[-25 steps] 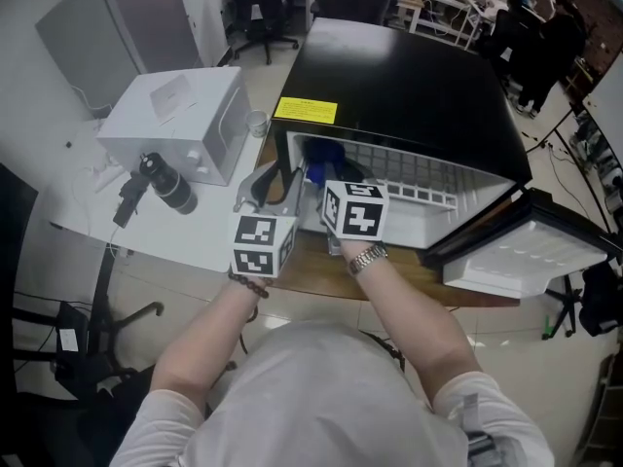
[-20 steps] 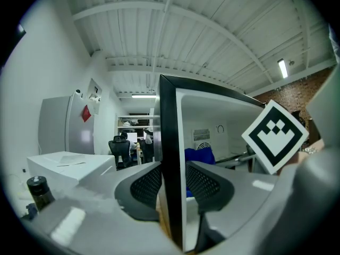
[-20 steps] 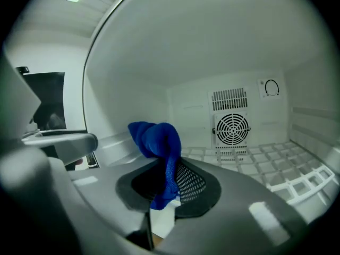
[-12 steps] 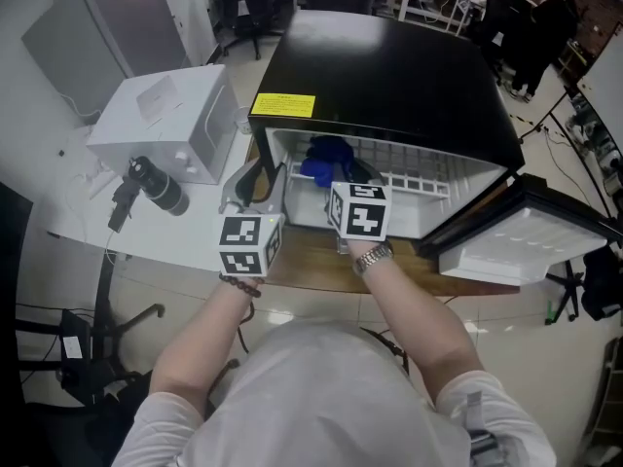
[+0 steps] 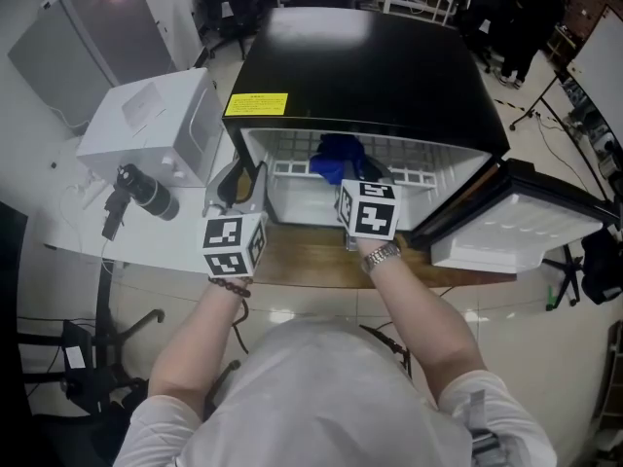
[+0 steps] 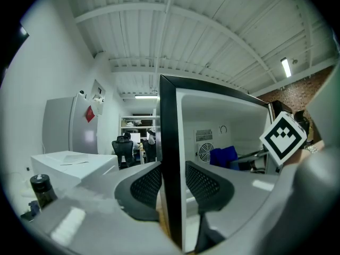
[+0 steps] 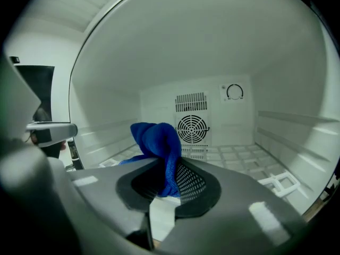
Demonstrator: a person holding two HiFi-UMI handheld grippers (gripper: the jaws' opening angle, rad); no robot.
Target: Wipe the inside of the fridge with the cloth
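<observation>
The black mini fridge (image 5: 370,66) stands open, its white inside facing me. My right gripper (image 5: 351,173) reaches into it, shut on a blue cloth (image 5: 338,155). In the right gripper view the cloth (image 7: 159,142) bunches up out of the gripper (image 7: 170,184), in front of the round fan grille (image 7: 192,129) on the back wall. My left gripper (image 5: 238,185) is at the fridge's left front edge. In the left gripper view, the gripper (image 6: 171,184) has one pad on each side of the black-edged side wall (image 6: 170,126) and clamps it.
The fridge door (image 5: 516,236) hangs open at the right. A wire shelf (image 7: 239,158) covers the fridge floor. A white box-like appliance (image 5: 146,125) and a black cylindrical device (image 5: 146,195) sit on the white table at the left. A wooden tabletop (image 5: 302,261) lies under the fridge front.
My right gripper has carried the blue cloth to the right inside the fridge, away from the left wall. The left gripper has stayed on the fridge's side wall.
</observation>
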